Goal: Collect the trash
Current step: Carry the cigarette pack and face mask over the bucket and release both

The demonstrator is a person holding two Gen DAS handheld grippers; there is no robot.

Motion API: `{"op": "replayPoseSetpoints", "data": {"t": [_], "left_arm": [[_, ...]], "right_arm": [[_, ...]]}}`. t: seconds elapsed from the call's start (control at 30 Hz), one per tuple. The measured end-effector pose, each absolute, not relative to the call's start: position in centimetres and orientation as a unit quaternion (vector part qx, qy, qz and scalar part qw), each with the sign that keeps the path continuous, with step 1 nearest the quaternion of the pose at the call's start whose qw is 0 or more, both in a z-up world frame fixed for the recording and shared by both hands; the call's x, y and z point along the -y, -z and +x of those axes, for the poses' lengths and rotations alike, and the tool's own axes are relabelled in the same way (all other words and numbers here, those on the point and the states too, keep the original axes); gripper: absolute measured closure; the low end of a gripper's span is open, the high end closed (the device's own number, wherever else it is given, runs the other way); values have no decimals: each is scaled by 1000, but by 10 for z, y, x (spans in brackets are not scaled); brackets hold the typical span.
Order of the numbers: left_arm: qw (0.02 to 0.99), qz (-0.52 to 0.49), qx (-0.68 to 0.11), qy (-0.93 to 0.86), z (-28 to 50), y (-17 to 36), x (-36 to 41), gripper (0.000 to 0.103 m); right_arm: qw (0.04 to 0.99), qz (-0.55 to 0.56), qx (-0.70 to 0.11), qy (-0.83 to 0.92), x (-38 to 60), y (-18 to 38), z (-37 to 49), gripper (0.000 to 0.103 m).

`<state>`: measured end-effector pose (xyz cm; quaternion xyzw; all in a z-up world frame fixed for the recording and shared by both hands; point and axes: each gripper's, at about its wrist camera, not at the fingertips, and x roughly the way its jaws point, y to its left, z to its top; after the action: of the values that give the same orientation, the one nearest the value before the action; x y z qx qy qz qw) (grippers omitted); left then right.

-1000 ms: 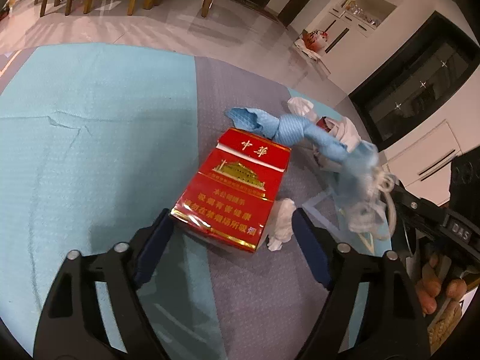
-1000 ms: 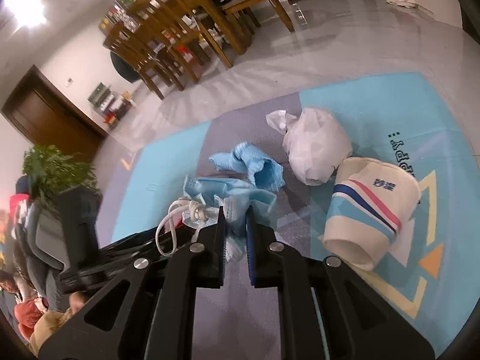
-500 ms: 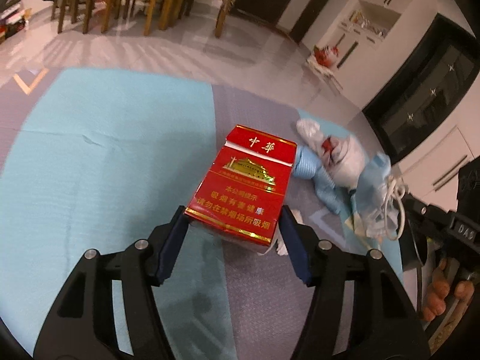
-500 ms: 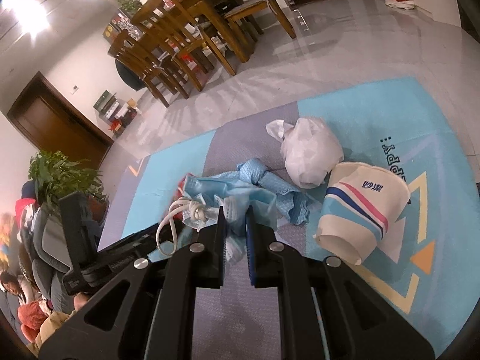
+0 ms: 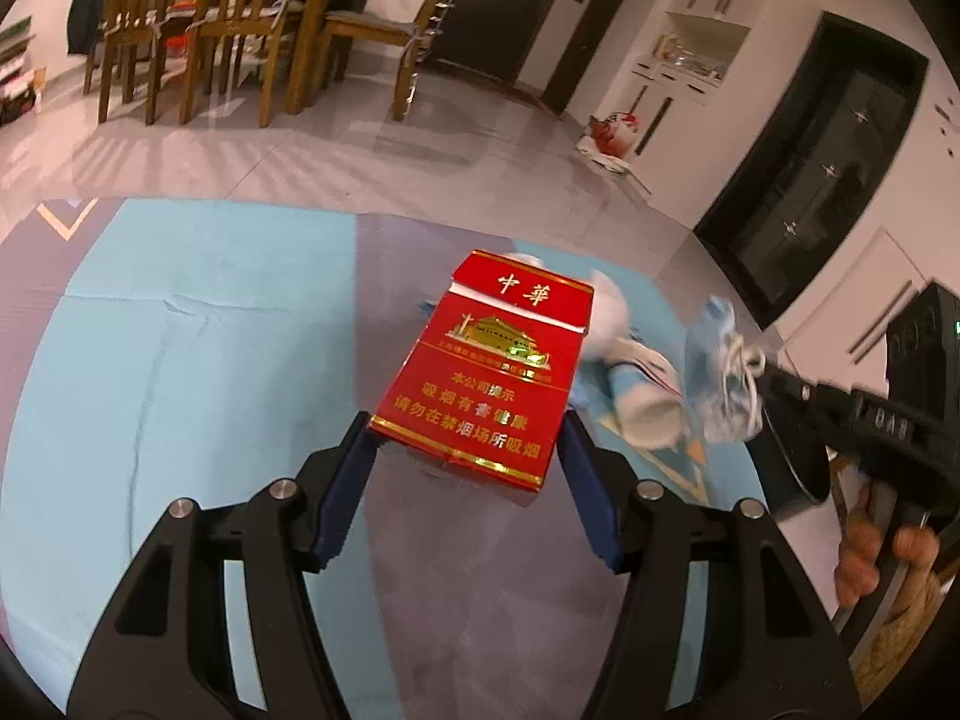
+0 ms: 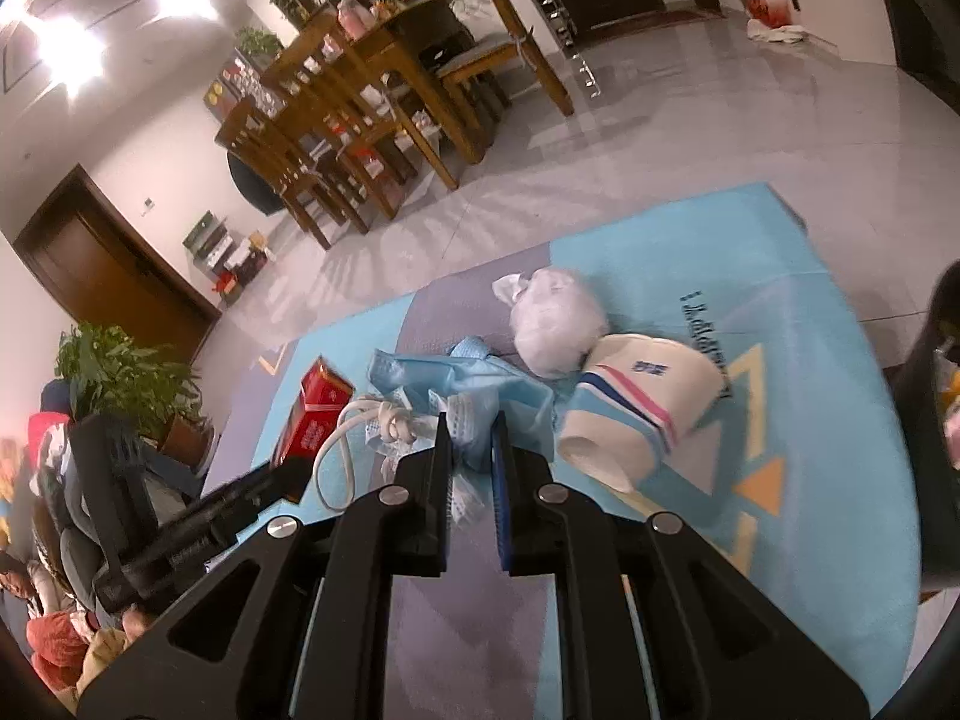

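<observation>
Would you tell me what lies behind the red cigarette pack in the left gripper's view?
Behind the red cigarette pack, held by the left gripper, a white plastic bag and a striped paper cup on its side peek out at its right edge. Whatever lies directly behind the pack is covered.

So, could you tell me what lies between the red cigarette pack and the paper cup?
In the right wrist view, the blue face mask held by the right gripper lies between the cigarette pack and the paper cup.

A shiny gray tile floor (image 5: 336, 162) holds a blue and gray mat (image 5: 180, 360). Wooden chairs (image 5: 228, 18) stand near a dark door (image 5: 480, 6).
</observation>
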<state>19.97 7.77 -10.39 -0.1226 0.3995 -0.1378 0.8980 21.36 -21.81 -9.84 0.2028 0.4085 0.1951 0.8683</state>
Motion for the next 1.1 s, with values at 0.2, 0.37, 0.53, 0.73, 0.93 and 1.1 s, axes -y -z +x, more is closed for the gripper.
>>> {"op": "replayPoseSetpoints", "data": {"t": [0.2, 0.37, 0.53, 0.73, 0.93, 1.1], "left_arm": [[892, -123, -407, 154, 155, 102, -51, 40], [888, -100, -414, 175, 137, 93, -26, 40], [890, -81, -405, 195, 132, 79, 1, 40], [885, -57, -400, 230, 133, 69, 44, 40], [878, -33, -391, 273, 141, 63, 95, 40], [869, -26, -383, 312, 152, 57, 145, 40]], "right_arm": [[878, 220, -381, -188, 252, 84, 184, 90], [893, 234, -350, -156, 290, 73, 166, 90], [902, 259, -325, -119, 326, 70, 152, 90], [912, 269, -303, -66, 364, 71, 138, 90], [911, 303, -280, -8, 421, 79, 116, 90], [895, 342, -282, 40, 459, 92, 102, 90]]}}
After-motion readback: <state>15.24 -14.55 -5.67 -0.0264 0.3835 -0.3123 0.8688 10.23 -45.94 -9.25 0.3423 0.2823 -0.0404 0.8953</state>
